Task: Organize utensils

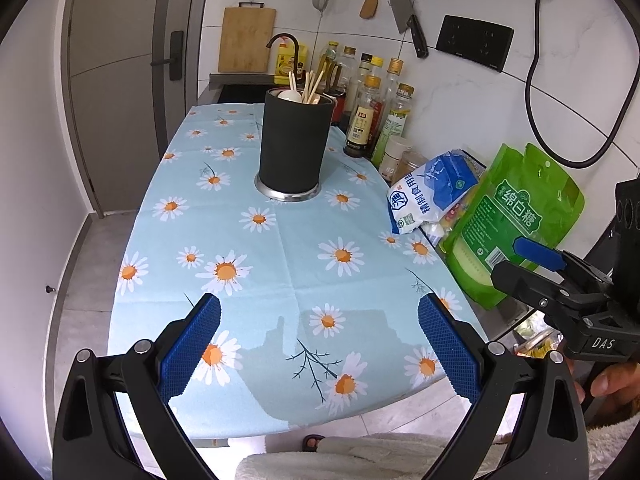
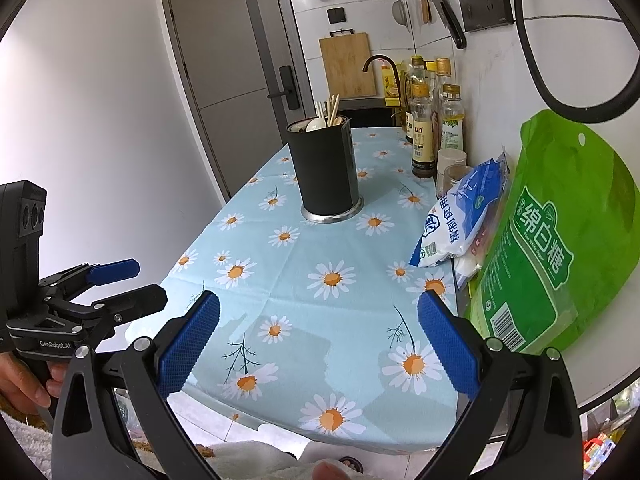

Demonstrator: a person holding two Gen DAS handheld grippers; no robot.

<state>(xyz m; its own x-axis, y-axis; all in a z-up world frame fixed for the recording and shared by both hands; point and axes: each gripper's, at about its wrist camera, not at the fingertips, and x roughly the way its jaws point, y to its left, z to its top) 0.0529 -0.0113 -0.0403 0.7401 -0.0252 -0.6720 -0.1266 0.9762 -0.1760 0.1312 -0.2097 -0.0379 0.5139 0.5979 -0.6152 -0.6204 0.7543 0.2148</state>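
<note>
A black cylindrical utensil holder [image 1: 295,142] [image 2: 325,170] on a steel base stands upright on the daisy-print tablecloth [image 1: 280,260] [image 2: 304,272], toward its far end. Wooden chopsticks [image 1: 310,86] [image 2: 331,109] and a white spoon [image 1: 290,95] [image 2: 316,123] stick out of it. My left gripper [image 1: 319,336] hovers open over the near edge of the cloth, holding nothing. My right gripper [image 2: 318,336] is also open and empty, near the cloth's front right. Each gripper shows in the other's view: the right one [image 1: 532,264] at the far right, the left one [image 2: 124,284] at the far left.
A blue-white salt bag [image 1: 432,196] [image 2: 460,220] and a green sugar bag [image 1: 516,220] [image 2: 556,248] lie along the right edge by the wall. Sauce bottles [image 1: 368,112] [image 2: 428,120] stand behind them. A cleaver [image 1: 406,16], wooden spatula and strainer hang on the wall. Hands grip both handles.
</note>
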